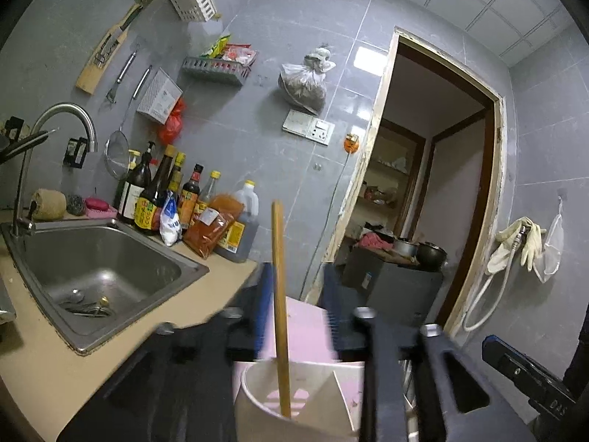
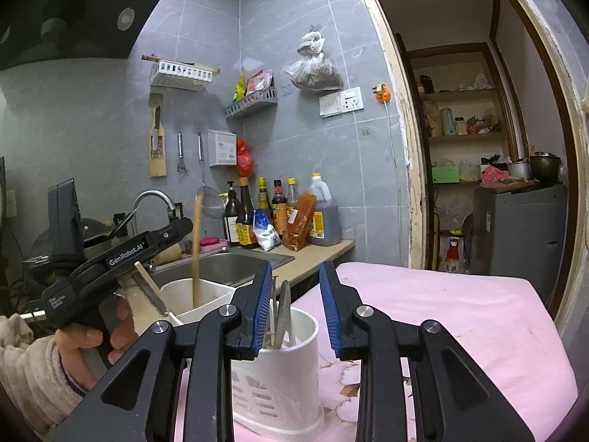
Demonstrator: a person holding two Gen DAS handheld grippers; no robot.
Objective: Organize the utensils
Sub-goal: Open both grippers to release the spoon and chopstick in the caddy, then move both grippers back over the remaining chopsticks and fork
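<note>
I'm looking at grey tiled walls [image 2: 302,18] with pale grout lines, meeting at a corner behind a steel sink [image 1: 103,261] set in a beige surface [image 1: 206,294]. A curved tap [image 1: 66,118] rises at the sink's far side. To the right a doorway [image 2: 405,147] with a worn, pale frame opens on a dimmer room — wooden shelves [image 2: 464,92] inside. A black range hood [image 2: 84,7] hangs upper left. A white socket plate [image 2: 340,102] sits on the wall — light glints off the tiles near it.

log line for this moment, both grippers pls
left gripper: open, chopstick dropped in holder | right gripper: open, spoon in holder
</note>
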